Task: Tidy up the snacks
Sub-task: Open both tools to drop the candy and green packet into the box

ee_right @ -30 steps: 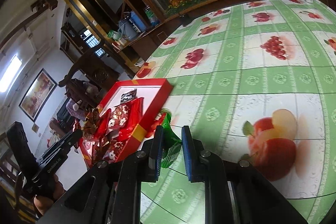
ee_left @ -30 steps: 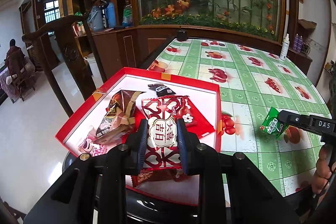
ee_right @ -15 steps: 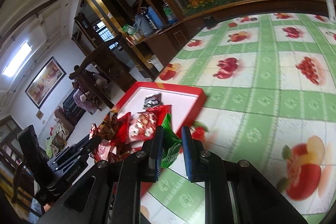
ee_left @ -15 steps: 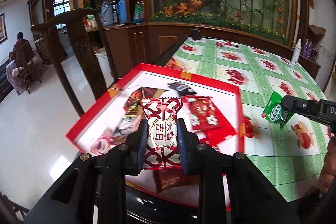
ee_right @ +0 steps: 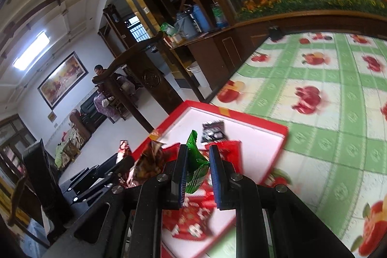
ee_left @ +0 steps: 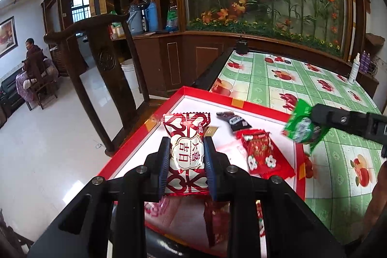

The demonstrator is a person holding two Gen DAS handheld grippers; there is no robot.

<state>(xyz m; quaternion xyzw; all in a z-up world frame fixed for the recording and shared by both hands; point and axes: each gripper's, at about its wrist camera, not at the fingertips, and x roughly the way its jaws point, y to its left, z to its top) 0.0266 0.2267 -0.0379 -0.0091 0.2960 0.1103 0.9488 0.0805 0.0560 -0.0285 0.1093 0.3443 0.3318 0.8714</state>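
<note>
Left gripper point(ee_left: 186, 156): we clamp the red packet point(ee_left: 186, 144) upright above the tray's point(ee_left: 244, 104) near-left corner.
Right gripper point(ee_right: 197, 173): we clamp the green packet point(ee_right: 196, 166) over the tray's right edge.

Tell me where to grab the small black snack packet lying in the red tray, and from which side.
Come from straight above the black packet and pinch across its narrow width at the middle. It lies flat on the bare white floor of the red tray, its near end close to the red flowered packet, so a low sideways approach would likely only push it.
</note>
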